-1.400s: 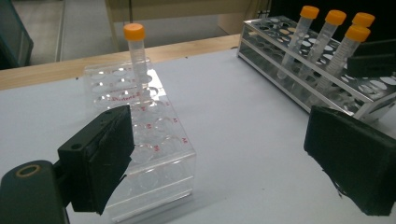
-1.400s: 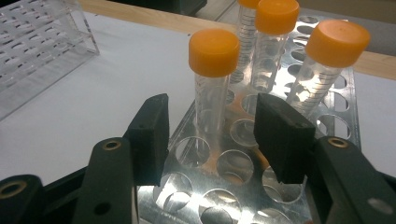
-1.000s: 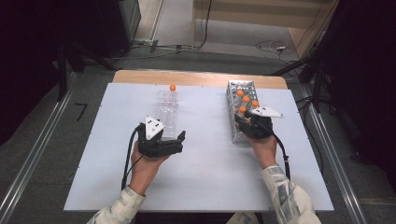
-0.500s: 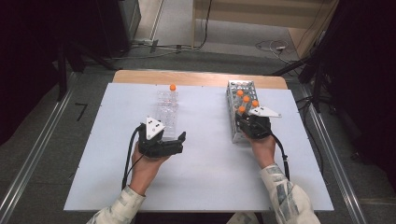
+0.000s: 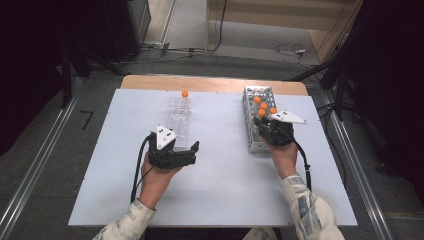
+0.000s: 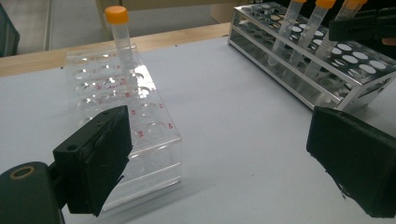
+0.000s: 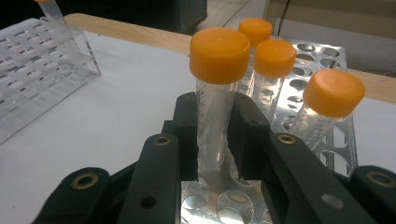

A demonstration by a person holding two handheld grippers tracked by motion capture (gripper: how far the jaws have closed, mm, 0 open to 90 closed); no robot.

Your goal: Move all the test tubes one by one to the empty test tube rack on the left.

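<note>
Right gripper view: tube clamped, ready to lift

Your right hand-held gripper (image 7: 212,140) has just closed on an orange-capped tube (image 7: 215,100) standing upright in the metal rack (image 7: 322,58). Its long axis runs vertical. Your left hand-held gripper (image 6: 224,154) stands apart beside the clear rack (image 6: 116,112) on the tabletop (image 6: 224,107).

The lower body of the clear plastic tube with an orange screw cap (image 7: 218,88) is hidden between black jaw pads. The perforated metal tube rack (image 7: 322,60) is cut off by the bottom edge. Red markings on the transparent acrylic rack (image 6: 140,116) are too small to be read.
</note>
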